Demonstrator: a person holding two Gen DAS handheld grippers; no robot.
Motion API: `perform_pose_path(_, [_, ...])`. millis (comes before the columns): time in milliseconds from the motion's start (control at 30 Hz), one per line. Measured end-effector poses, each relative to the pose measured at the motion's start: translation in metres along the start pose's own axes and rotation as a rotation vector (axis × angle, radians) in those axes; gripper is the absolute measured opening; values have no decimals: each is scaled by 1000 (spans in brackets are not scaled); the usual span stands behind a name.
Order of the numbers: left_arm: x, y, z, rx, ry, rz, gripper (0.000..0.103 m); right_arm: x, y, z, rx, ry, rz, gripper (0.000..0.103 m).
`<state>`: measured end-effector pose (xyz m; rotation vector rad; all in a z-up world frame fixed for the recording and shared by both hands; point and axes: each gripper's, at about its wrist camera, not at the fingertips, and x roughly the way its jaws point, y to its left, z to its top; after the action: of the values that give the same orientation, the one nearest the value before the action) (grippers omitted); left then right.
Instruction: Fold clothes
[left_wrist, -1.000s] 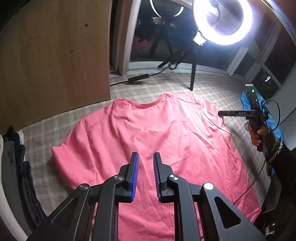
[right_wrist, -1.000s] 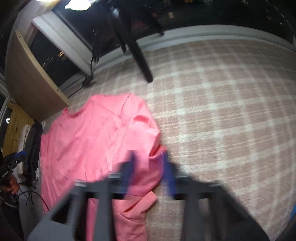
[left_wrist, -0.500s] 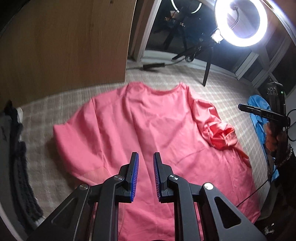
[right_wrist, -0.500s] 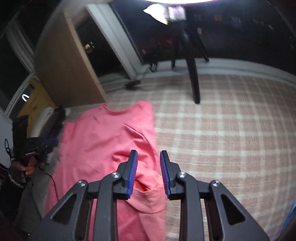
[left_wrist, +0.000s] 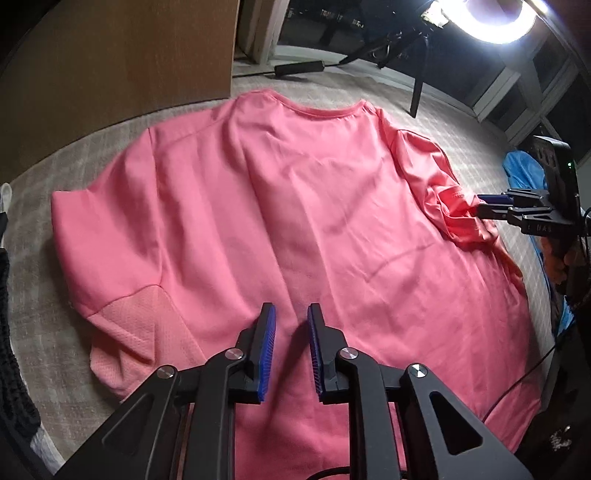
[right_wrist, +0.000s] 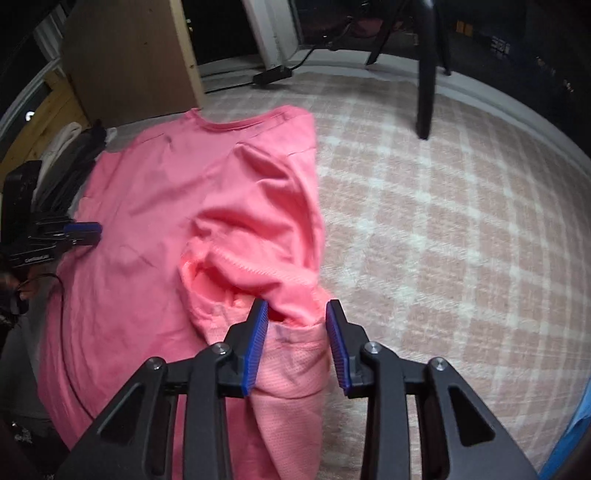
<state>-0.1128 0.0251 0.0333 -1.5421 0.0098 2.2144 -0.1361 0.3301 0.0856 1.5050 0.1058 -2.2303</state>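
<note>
Item 1, your left gripper (left_wrist: 290, 349): black frame, blue ribbed pads, jaws a narrow gap apart w/ nothing between them. It hangs over the lower middle of the shirt; no cloth gripped.

Item 2, your right gripper (right_wrist: 297, 345): same build. Jaws have just closed in a little, but a gap remains. Bunched sleeve (right_wrist: 258, 280) sits between and just ahead of the pads; left pad looks to touch cloth, right pad stands clear, so no firm pinch shows. In the left wrist view this gripper (left_wrist: 487, 206) pokes into the crumpled sleeve at the shirt's right edge.

Item 3, pink short-sleeved T-shirt (left_wrist: 295, 206), thin knit w/ mesh panels: spread flat on the floor, neckline toward the far wall. Left sleeve lies flat and out; right sleeve is folded inward and rumpled on top of the body.

Item 4, beige-and-white checked carpet (right_wrist: 443, 221): under the shirt.

Item 5, surrounds: wooden panel (left_wrist: 110, 55) beyond the shirt's left shoulder; lit ring lamp (left_wrist: 495, 18) on a black stand, far right; black power strip (left_wrist: 299, 68) by the wall; blue cloth (left_wrist: 524, 173) past the right edge; dark clothes pile (right_wrist: 70, 162) on the left side.
</note>
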Motion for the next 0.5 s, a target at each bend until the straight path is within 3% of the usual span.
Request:
perform_pose_path(33, [0,0,0,-2,-1,-2,17,-1,2,-2,2,-3,2,8])
perform_pose_path(67, [0,1,0,-3,-1,-4,17,-3,3,-4,4,-9,3,4])
perform_pose_path(167, [0,1,1,-4,0,-8,17,-30,-7,-10,44,-113,-21,4])
perform_pose_path(233, [-1,2,0,-6,-4,-10,17,-51,-46,-22,253,-182,-106,4])
perform_pose_path(333, [-2,4,0,-15,-10,-17,17,-68,-99,-45,525,-175,-303,24])
perform_pose_path(433, [-2,5,0,-16,-9,-17,17,-78,-111,-43,516,-217,-174,26])
perform_pose_path(500, [-3,6,-1,-10,-5,-12,17,-79,-102,-29,418,-231,-113,26])
